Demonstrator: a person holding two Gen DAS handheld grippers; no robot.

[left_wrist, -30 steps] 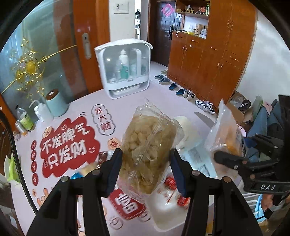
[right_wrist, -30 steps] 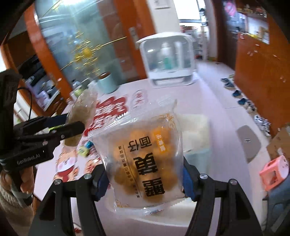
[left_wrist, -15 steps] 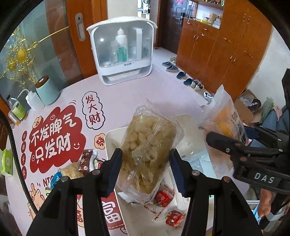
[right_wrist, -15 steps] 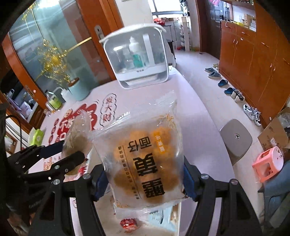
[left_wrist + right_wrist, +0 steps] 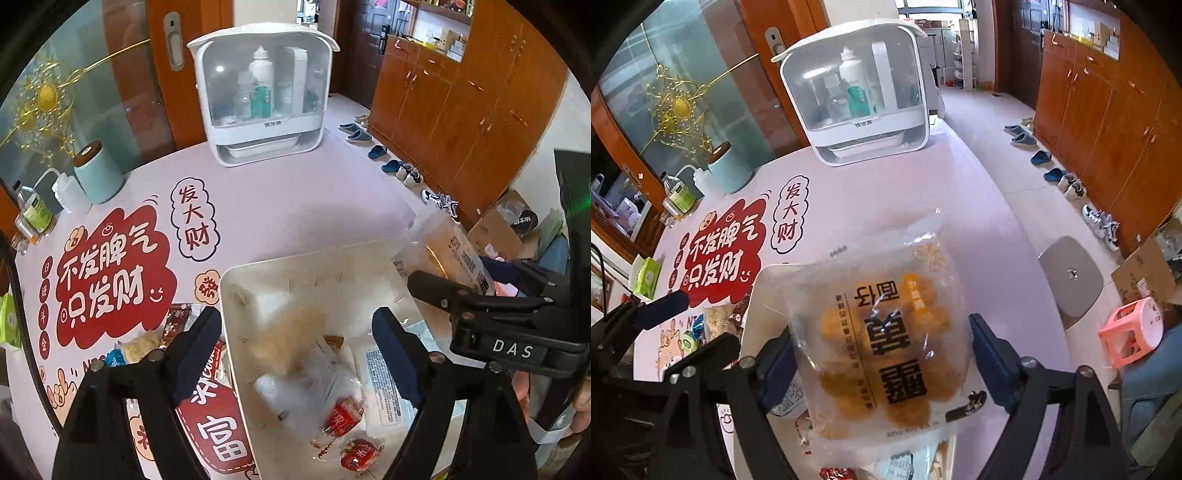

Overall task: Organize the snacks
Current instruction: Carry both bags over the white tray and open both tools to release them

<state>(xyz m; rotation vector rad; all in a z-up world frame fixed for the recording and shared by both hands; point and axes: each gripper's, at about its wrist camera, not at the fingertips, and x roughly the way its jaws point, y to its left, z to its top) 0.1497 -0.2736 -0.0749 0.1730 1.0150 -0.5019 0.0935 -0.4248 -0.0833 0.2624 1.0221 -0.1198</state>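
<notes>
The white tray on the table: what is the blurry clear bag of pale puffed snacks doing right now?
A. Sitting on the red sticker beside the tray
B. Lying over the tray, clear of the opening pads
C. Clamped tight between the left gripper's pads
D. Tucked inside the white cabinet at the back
B. The puffed snack bag shows blurred over the white tray, while the left gripper has its jaws opening, pads apart from it.

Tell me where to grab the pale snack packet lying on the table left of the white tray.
Pinch the pale snack packet across its middle, coming down from above. It lies flat on the table, crowded by other small packets and close to the white tray wall, so a sideways approach would likely bump them.
</notes>
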